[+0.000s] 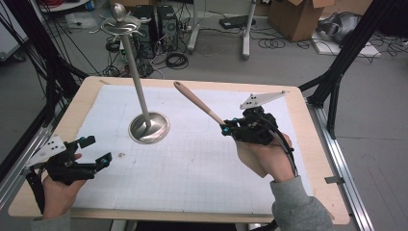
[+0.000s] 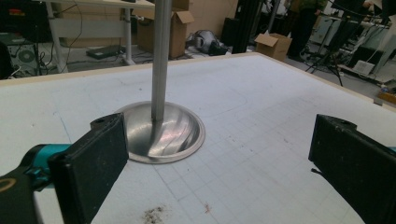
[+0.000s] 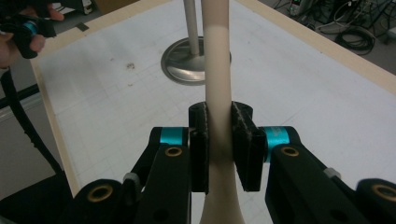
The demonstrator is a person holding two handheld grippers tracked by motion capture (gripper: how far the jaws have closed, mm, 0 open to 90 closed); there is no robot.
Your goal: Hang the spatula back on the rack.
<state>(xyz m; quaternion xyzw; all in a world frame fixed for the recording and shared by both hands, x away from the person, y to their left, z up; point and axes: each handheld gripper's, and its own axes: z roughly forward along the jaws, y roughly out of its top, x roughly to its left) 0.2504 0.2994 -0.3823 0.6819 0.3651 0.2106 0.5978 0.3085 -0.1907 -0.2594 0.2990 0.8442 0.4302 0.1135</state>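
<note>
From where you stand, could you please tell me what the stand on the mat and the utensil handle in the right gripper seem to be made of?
Stand: likely brushed metal; the domed base shows streaky reflections. Utensil handle: smooth, matte beige, probably plastic or silicone, though painted wood is possible; it shows no grain or shine.

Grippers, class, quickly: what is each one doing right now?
Left gripper: open, holding nothing.
Right gripper: closed on the beige utensil handle.
</note>
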